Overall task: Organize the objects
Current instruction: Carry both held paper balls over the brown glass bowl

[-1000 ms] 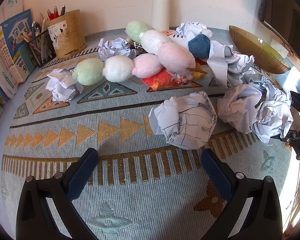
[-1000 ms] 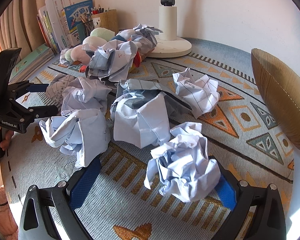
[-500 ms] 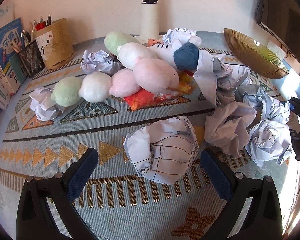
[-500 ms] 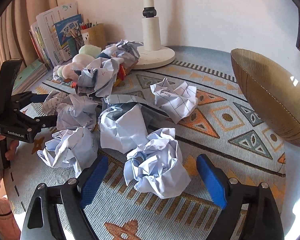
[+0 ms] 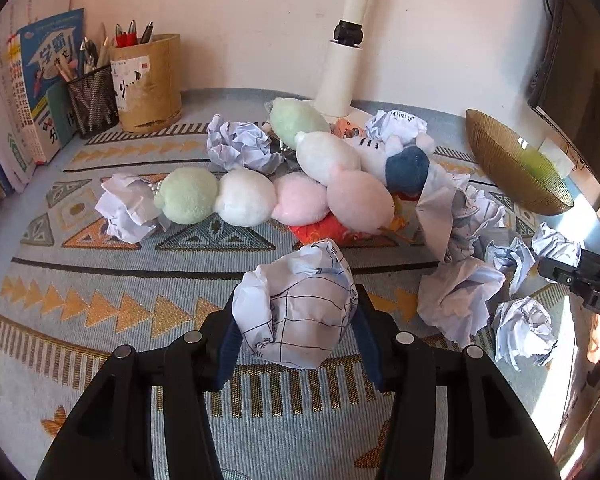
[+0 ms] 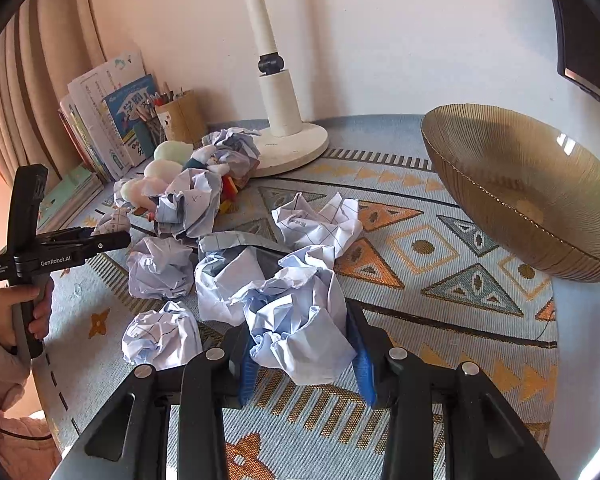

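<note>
Paper in the left tool: a crumpled ball of ruled paper (image 5: 300, 304) sits low in the middle of the left wrist view, pinched between the two blue pads of the left tool (image 5: 296, 332), which has closed in against its sides.
Paper in the right tool: a bluish-white paper wad (image 6: 300, 320) is clamped the same way, bottom centre of the right wrist view, the right tool (image 6: 304, 352) drawn in tight on it.
Loose paper: several more crumpled sheets (image 6: 160, 266) lie scattered over the patterned cloth (image 6: 420, 248) of the worktop, mostly left of centre in the right wrist view.
Plush toys: a row of green, white and pink soft balls (image 5: 240, 198) lies across the middle of the left wrist view, a second such row (image 5: 328, 160) leaning over it just to the right.
Bowl: a ribbed gold bowl (image 6: 540, 240) rests at the right edge of the right wrist view, apart from the paper.
Lamp: a white lamp base (image 6: 292, 148) stands at the back by the wall.
Desk clutter: a pen holder (image 5: 148, 84) and books (image 5: 40, 80) fill the upper left of the left wrist view.
Person: a hand (image 6: 20, 312) grips the left tool's handle at the left edge of the right wrist view.
</note>
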Demonstrator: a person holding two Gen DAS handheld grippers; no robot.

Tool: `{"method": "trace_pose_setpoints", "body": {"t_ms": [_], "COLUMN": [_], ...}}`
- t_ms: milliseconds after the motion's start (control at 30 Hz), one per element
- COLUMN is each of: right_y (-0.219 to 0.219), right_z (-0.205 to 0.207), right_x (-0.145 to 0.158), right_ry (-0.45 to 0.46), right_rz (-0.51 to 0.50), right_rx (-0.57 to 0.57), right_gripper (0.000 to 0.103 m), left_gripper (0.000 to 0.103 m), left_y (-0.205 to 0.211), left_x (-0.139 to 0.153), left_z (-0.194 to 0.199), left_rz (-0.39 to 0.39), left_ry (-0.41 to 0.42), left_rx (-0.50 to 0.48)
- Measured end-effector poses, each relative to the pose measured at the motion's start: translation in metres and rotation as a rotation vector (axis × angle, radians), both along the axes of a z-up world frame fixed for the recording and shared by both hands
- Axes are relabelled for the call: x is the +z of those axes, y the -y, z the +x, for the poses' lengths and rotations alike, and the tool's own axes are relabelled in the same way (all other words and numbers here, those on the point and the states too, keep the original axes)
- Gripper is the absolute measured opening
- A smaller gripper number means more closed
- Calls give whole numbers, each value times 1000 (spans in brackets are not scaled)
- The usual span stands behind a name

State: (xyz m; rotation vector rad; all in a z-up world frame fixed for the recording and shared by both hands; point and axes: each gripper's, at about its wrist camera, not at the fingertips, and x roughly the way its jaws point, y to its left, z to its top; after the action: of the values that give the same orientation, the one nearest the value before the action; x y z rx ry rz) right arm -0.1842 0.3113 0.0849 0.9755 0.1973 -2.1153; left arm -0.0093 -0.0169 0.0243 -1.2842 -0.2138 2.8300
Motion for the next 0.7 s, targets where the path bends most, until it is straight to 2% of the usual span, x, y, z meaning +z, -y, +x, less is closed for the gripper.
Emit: {"method": "trace_pose_setpoints", "body": {"t_ms": [67,167,267,500,567,700], "right_y": [2,-1,-8,-36,-45,-63], "right_z": [-3,-11,-24,-83,-104,-146], "right_x": [4,20,45,99,106,106], "right_ry": [10,-2,-19,-104,-110,-81], "right_rz": [-17,-52,-90,-78,-61,-37], "right_rx": [13,27,19,-99,-144,-224], "right_gripper": [38,38,38,38,38,38], "left_gripper": [47,47,47,48,48,48], "left_y": [-6,-25,-44,-115,-137,-193], "left_x": [9,37,66,111,116,119], "left_z": [-2,-7,-24,-95,-121,-164], "left_rz": [-7,-51,-5,-25,-5,-23], "left_ry": [-7,-64,-106,-175,-179,-189], "left_rx": [-20,-73,-140,-283,-315,-391]}}
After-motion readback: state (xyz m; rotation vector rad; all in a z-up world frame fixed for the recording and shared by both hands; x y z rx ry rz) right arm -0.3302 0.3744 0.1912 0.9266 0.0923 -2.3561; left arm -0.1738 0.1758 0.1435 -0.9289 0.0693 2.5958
